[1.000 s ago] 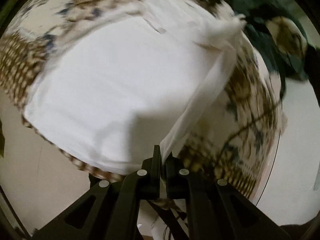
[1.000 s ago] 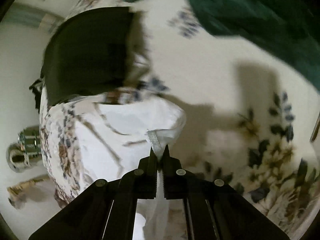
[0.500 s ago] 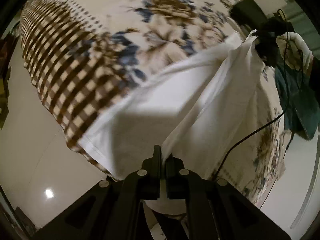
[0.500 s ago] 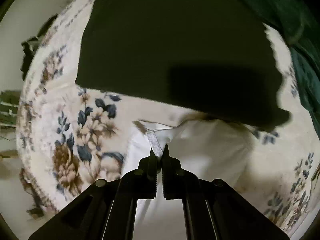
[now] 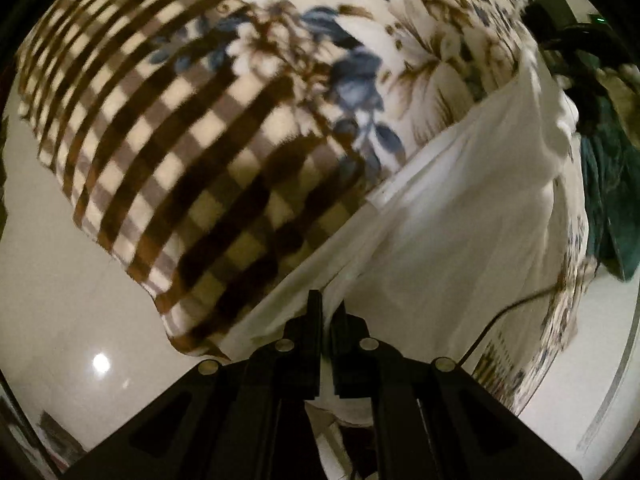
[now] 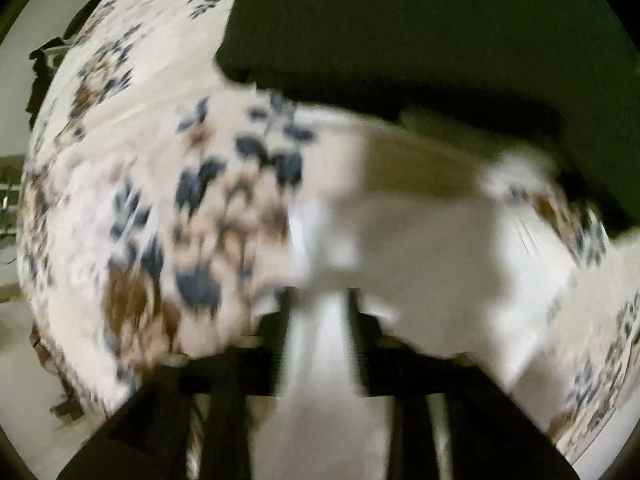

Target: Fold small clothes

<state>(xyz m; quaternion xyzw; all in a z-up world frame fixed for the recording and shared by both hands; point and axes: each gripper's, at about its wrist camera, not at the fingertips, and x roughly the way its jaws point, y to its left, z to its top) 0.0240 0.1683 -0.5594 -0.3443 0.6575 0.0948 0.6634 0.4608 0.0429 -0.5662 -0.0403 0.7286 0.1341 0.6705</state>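
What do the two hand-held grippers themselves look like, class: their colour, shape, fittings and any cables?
The left hand-held gripper is matte black: two flat narrow fingers on angular arms that widen toward the camera, with four round silver rivets. A thin dark cable trails beside it. The right hand-held gripper, badly blurred, is black too; further detail is unreadable.

A bed covered in a floral-and-checked blanket [image 5: 224, 128] carries a white garment [image 5: 460, 216] at five o'clock, a dark green cloth [image 5: 608, 184] at three o'clock, and a black garment [image 6: 420, 32] at twelve o'clock in the right-wrist view.
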